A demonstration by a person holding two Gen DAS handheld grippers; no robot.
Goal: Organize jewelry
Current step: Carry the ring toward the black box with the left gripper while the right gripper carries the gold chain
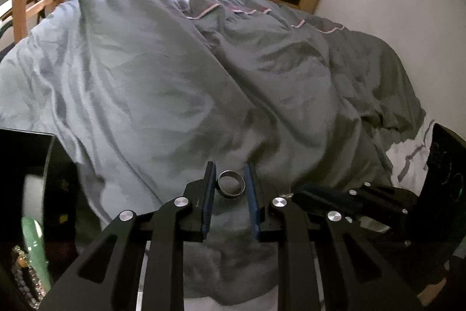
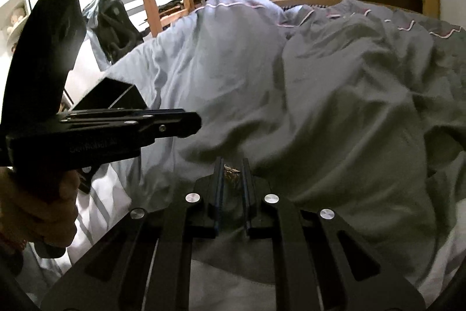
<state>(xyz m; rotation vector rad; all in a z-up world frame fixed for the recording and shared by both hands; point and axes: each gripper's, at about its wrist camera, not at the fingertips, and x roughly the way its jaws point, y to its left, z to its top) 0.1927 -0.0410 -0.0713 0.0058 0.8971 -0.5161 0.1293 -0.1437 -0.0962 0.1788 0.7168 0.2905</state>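
Gripping a silver ring (image 1: pixel 231 183) between left gripper (image 1: pixel 231 179) pads over grey duvet (image 1: pixel 174 83), right gripper (image 2: pixel 232 174) nearly closed around small gold-toned jewelry piece (image 2: pixel 232 175), contact unclear

Left gripper (image 1: pixel 231 179) pointing forward and down, its 2 blue-padded fingers (image 1: pixel 209 200) standing a narrow way apart and pinching a ring (image 1: pixel 231 183) by its sides near the tips. Seen in the right wrist view as a black body crossing level from the left edge, gripped from below by a hand (image 2: pixel 38 212). Right gripper (image 2: pixel 232 174) also tilted down, jaws almost together, a small gold-coloured piece (image 2: pixel 231 172) between the tips; contact with the pads unclear.
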